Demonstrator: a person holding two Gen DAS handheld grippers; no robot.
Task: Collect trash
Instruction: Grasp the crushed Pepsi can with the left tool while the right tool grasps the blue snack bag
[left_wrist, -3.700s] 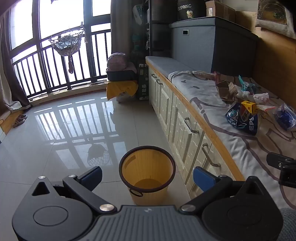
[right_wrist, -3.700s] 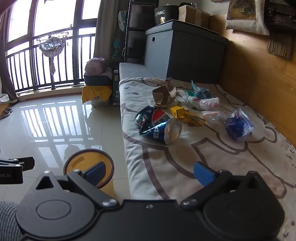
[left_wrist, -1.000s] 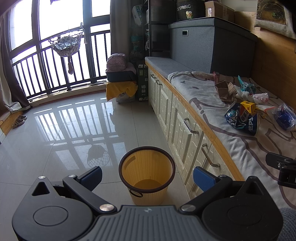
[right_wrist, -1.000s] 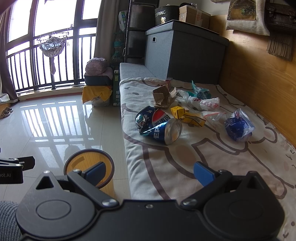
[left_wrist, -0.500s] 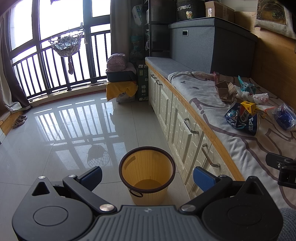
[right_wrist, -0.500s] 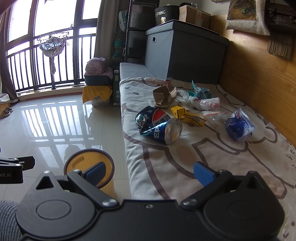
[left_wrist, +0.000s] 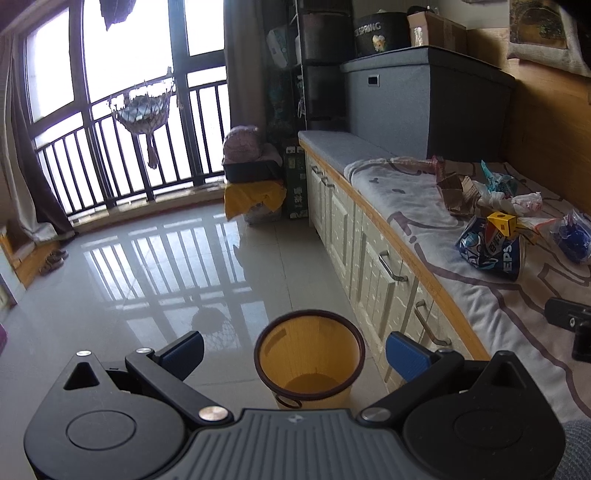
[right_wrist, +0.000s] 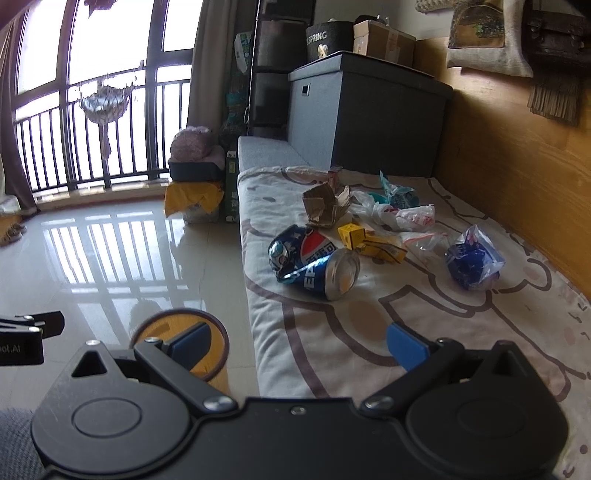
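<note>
Blue crushed cans (right_wrist: 314, 260) lie on the blanket (right_wrist: 369, 332), near wrappers, ahead of my spread, empty right claw (right_wrist: 301, 345). My left claw (left_wrist: 293, 350), also spread, hovers over the bin (left_wrist: 309, 356). A dented can could slip sideways from my pinch.

I am seeing crushed blue Pepsi cans (right_wrist: 316, 264), torn cardboard (right_wrist: 325, 205), and wrappers (right_wrist: 472, 262) lying on the bench; the yellow bin (left_wrist: 309, 363) is standing upright on the floor.

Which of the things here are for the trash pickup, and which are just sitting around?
For the job: Pepsi can, torn cardboard, yellow box, blue wrapper, plastic bags, orange bin.

Just there: grey storage box, hanging basket, shoes.
</note>
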